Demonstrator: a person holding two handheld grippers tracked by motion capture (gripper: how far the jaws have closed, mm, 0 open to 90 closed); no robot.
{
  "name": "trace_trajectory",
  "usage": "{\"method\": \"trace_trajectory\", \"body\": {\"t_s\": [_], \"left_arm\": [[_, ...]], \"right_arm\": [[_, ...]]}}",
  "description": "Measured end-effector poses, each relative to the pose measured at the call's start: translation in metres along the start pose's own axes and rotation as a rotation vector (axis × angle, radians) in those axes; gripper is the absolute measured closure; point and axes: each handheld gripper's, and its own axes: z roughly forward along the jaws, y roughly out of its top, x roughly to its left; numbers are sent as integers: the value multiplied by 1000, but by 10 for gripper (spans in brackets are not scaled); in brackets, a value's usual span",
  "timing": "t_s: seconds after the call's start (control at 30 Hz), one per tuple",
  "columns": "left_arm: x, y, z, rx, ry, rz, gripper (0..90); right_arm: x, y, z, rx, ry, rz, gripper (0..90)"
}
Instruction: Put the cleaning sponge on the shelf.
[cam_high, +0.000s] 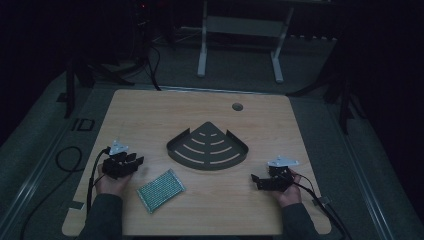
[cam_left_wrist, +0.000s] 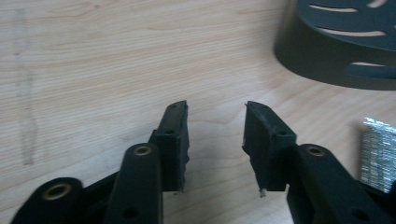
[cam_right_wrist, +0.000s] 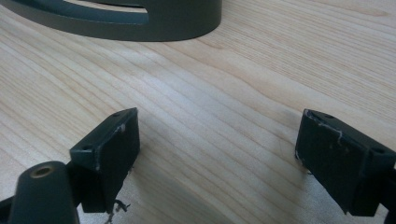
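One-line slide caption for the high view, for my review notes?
Open left gripper and open right gripper rest on the wooden table, flanking a dark slotted corner shelf; green sponge lies beside the left one.

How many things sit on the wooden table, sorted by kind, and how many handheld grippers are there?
Dark grey quarter-round slotted metal corner shelf: 1
Green-and-silver rectangular scouring sponge pad: 1
Handheld black two-jaw grippers: 2, the left gripper and the right gripper, both with jaws open and nothing between them
Total: 4, all on or over the light wooden table
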Motion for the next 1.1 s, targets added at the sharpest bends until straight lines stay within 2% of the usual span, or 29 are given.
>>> {"method": "trace_trajectory", "body": {"t_s": [0.1,0.17,0.3,0.47,0.57,0.67,0.7,0.8,1.1], "left_arm": [[-3,3,-3,3,-22,11,636],[-8,5,-5,13,-45,35,648],[-13,6,-6,43,-49,70,664],[-16,7,-9,53,-72,77,701],[-20,8,-14,60,-66,90,727],[-22,9,-19,60,-90,95,756],[-24,10,-21,60,-104,102,760],[-26,11,-23,72,-105,117,760],[-31,10,-36,96,-131,129,772]], "right_arm": [[0,0,0,0,0,0,133],[0,0,0,0,0,0,133],[0,0,0,0,0,0,133],[0,0,0,0,0,0,133],[0,0,0,-1,-1,0,133],[0,0,0,-1,-1,0,133],[0,0,0,-1,-1,0,133],[0,0,0,-1,-1,0,133],[0,0,0,-1,-2,1,135]]}}
